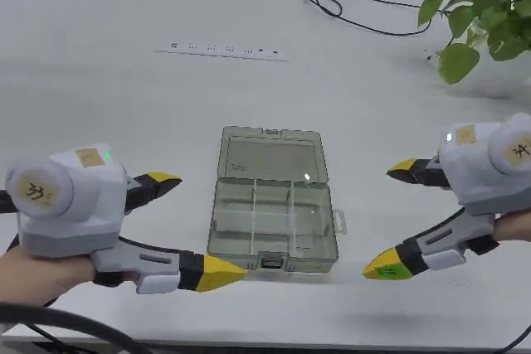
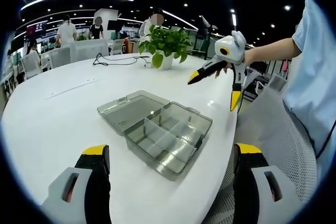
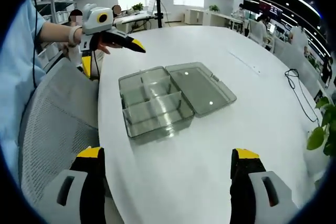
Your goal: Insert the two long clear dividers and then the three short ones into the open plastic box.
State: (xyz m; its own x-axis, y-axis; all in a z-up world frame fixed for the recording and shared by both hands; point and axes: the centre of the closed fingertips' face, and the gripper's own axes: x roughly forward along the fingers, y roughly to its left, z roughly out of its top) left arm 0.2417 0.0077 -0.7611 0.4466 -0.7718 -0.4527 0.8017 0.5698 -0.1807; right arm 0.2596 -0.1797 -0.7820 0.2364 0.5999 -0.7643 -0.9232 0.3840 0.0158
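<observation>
Open plastic box (image 1: pixel 274 205) on white table (image 1: pixel 124 105), between two grippers.
Box sits near centre, lid flat on far side, clear dividers (image 1: pixel 292 203) standing inside. Left gripper (image 1: pixel 207 225) just left of it, right gripper (image 1: pixel 378 221) just right; both spread wide, empty, apart from box.

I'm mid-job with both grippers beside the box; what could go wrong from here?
The box sits close to the front edge of the table; a nudge from the open left gripper or right gripper could slide it off. The dividers in it are clear, so a tilted one could go unnoticed.
</observation>
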